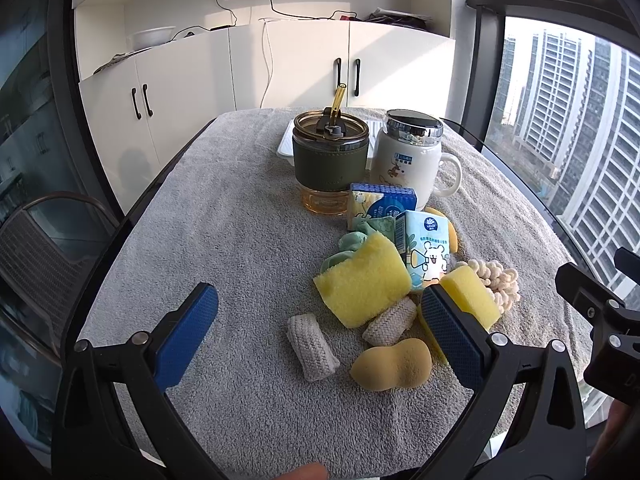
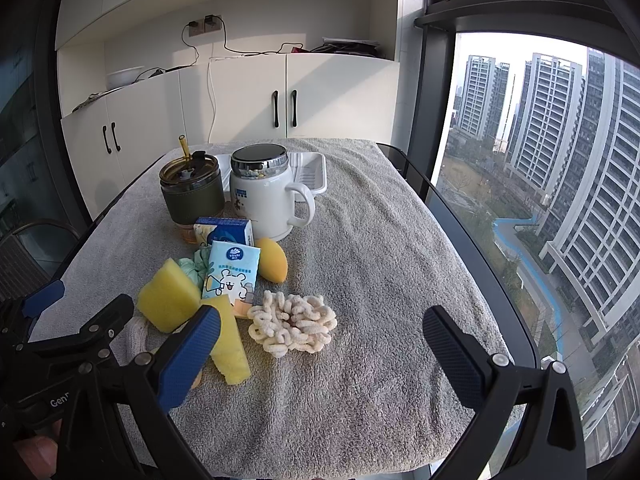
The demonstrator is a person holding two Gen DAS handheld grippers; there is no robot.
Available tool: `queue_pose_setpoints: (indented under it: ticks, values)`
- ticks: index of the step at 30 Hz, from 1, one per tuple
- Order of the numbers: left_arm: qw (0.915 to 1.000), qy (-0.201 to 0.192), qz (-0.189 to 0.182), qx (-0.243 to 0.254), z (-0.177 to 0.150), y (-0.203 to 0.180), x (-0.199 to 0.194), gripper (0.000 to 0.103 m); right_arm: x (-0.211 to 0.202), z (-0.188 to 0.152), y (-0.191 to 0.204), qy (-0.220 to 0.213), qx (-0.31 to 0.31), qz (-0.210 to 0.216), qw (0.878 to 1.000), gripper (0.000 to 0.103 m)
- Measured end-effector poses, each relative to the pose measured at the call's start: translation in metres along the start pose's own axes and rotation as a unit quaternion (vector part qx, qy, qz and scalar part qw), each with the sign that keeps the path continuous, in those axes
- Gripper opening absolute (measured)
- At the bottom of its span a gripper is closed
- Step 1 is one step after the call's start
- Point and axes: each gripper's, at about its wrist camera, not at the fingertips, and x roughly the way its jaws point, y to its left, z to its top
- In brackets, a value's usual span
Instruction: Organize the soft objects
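Clutter worries us: both the left gripper (image 1: 320, 332) and right gripper (image 2: 322, 354) are spread, empty, and any grab near the tumbler (image 1: 330, 156) mid-tabletop risks toppling it.

Bright daylight from window (image 2: 540, 200) at right, soft shadows, sharp center, heavy fisheye bend w/ dark edges.

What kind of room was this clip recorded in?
Probably a high-rise apartment or office corner: white cabinets with wall sockets above, a floor-to-ceiling window overlooking tower blocks, and a small table under a grey towel.
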Motion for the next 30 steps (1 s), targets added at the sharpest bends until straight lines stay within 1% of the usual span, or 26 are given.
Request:
queue_pose_setpoints:
  ticks: [30]
  values:
    - [1.0000, -0.003, 0.004, -0.002, 0.0002, 0.0023, 0.0011, 0.103, 0.0017, -0.0010, 0.0000, 0.001, 0.002, 0.000, 1.000, 0.103]
